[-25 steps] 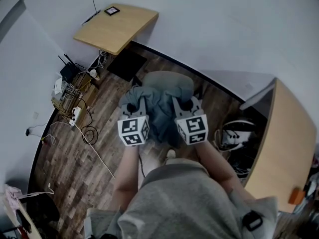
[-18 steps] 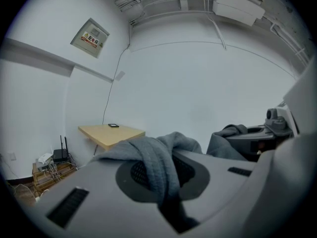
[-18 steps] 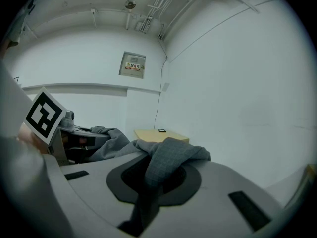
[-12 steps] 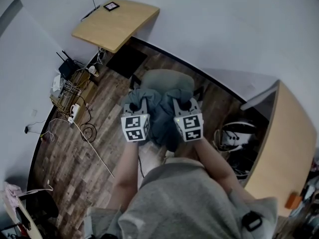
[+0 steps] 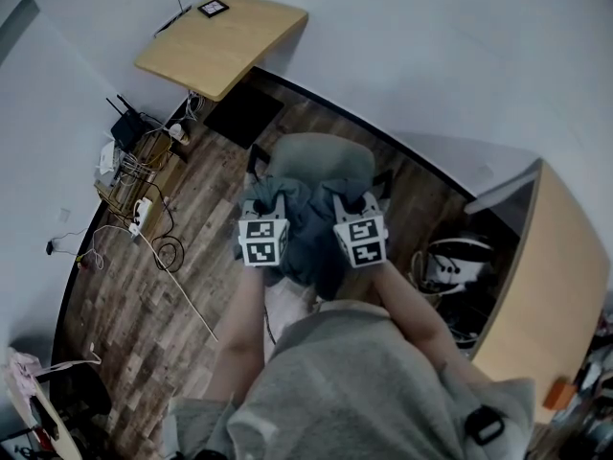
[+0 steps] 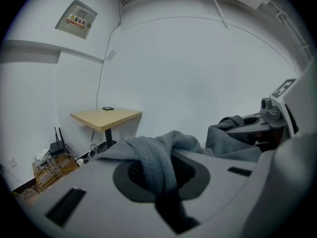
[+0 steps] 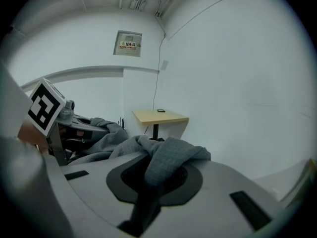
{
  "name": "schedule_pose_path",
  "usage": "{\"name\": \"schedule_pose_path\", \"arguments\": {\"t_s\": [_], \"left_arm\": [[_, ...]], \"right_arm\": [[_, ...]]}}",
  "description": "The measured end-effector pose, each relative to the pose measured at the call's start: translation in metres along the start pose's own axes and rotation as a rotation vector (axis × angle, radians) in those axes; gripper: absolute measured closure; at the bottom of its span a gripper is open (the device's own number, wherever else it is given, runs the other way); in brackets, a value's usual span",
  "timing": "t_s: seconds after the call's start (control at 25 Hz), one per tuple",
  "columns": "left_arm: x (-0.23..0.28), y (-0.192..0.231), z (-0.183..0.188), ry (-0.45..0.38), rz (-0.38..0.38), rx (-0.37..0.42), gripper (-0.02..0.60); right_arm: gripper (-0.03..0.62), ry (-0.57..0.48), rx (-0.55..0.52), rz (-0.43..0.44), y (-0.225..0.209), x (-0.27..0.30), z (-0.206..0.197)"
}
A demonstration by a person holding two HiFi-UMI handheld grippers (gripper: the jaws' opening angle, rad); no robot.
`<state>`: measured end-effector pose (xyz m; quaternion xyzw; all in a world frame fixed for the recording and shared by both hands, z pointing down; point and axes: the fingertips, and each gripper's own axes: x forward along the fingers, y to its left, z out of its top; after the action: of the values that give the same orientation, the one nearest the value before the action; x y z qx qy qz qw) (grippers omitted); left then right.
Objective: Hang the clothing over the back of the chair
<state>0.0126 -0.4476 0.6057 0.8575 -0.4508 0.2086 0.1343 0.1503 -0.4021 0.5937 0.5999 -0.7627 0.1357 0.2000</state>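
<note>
In the head view a blue-grey piece of clothing (image 5: pixel 305 226) hangs spread between my two grippers, above a grey-green chair (image 5: pixel 321 153). My left gripper (image 5: pixel 256 199) is shut on the clothing's left part and my right gripper (image 5: pixel 358 197) on its right part. The left gripper view shows a fold of the cloth (image 6: pixel 157 158) pinched in the left gripper (image 6: pixel 166 182), with the right gripper (image 6: pixel 270 119) beside it. In the right gripper view another fold (image 7: pixel 166 158) is bunched in the right gripper (image 7: pixel 151 187). The chair's back is partly hidden under the cloth.
A small wooden table (image 5: pixel 222 44) stands against the far wall, with a black mat (image 5: pixel 243 119) below it. Routers, a wire rack and cables (image 5: pixel 134 166) lie by the left wall. A wooden desk (image 5: pixel 548 286) and a black and white object (image 5: pixel 450 257) are at the right.
Both grippers have sunk with the clothing toward the chair and look smaller in the head view. Both grips on the cloth are unchanged.
</note>
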Motion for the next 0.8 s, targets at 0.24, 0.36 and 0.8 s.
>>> {"name": "schedule_pose_path", "arguments": {"t_s": [0.24,0.36,0.8], "left_arm": [[0.011,-0.003,-0.010,0.028,-0.012,0.022,0.555],[0.012,-0.001,-0.015,0.047,-0.026,0.022,0.547],[0.023,-0.009,-0.041,0.181,-0.172,0.013,0.404]], "right_arm": [[0.568,0.042,0.014,0.017,-0.003,0.008,-0.014],[0.568,0.061,0.028,0.015,-0.003,0.010,-0.018],[0.535,0.167,0.086,-0.021,-0.012,0.021,-0.051]]}}
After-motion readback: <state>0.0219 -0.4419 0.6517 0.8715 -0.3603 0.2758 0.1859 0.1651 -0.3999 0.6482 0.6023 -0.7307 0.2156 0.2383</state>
